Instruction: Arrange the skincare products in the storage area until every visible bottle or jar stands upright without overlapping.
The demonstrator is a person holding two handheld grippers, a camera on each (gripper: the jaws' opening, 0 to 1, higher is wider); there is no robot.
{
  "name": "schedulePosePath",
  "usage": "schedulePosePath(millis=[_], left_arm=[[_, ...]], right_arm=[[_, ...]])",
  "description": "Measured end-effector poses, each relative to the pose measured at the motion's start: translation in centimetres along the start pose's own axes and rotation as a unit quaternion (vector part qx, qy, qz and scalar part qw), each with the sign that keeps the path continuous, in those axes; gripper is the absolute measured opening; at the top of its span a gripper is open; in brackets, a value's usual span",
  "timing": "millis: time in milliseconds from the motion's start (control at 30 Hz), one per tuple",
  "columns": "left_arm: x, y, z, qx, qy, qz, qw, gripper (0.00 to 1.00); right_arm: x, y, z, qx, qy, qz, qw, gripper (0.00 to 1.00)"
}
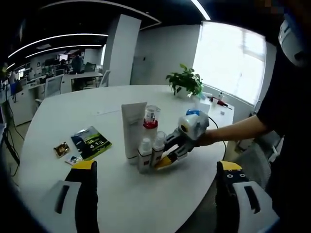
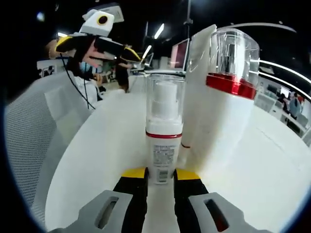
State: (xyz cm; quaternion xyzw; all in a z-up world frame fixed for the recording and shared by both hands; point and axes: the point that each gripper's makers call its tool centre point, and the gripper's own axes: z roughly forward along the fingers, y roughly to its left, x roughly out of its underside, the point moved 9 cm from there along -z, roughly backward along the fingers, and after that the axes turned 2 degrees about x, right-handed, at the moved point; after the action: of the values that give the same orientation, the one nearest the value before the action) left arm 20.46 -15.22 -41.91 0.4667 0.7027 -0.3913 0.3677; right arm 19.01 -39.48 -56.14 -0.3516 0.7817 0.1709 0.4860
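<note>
Yellow-tipped jaws of my right hand-held gripper (image 2: 160,178) were drawn in close on either side of the small pump bottle (image 2: 164,136), its clear cap and red band rising straight ahead of me; the pads looked pressed to its base, so I judged I had hold of it. It stood upright on the white bench (image 2: 87,160), just beside a tall white tube (image 2: 201,97) and a bottle with a clear dome cap over a red collar (image 2: 232,73).

In the left gripper view that same right hand-held gripper (image 1: 167,156) reached in from my sleeve's side and met the cluster low down. My left hand-held gripper (image 1: 158,167) hung well back from the cluster, jaws spread wide, holding nothing.

The cluster sat near the middle of the bench: the tall tube (image 1: 132,128), the red-collared bottle (image 1: 151,118) and two small white bottles (image 1: 145,154) in front, all upright as far as I could tell. They were packed tight, touching or nearly so, and I could not tell whether any leaned on another.

I judged the task mostly done, with the spacing of the front bottle left to settle. A green packet (image 1: 91,142) and small sachets (image 1: 61,149) lay flat well apart, near the bench's edge. A potted plant (image 1: 184,82) stood at the far side.
</note>
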Motion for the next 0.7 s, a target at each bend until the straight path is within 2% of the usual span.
schedulePosePath(millis=[200, 300, 467, 700], left_arm=[[-0.1, 0.0, 0.1, 0.0, 0.0, 0.0, 1.0, 0.94], [-0.1, 0.0, 0.1, 0.001, 0.0, 0.0, 1.0, 0.95], [-0.1, 0.0, 0.2, 0.002, 0.0, 0.002, 1.0, 0.95], [-0.3, 0.0, 0.2, 0.004, -0.001, 0.002, 1.0, 0.94]], right_arm=[[-0.1, 0.1, 0.0, -0.003, 0.001, 0.002, 1.0, 0.12], [-0.1, 0.1, 0.0, -0.003, 0.005, 0.002, 1.0, 0.16], [-0.1, 0.3, -0.4, -0.001, 0.01, 0.007, 0.9999, 0.17], [0.4, 0.7, -1.9, 0.009, 0.026, 0.021, 0.9994, 0.18]])
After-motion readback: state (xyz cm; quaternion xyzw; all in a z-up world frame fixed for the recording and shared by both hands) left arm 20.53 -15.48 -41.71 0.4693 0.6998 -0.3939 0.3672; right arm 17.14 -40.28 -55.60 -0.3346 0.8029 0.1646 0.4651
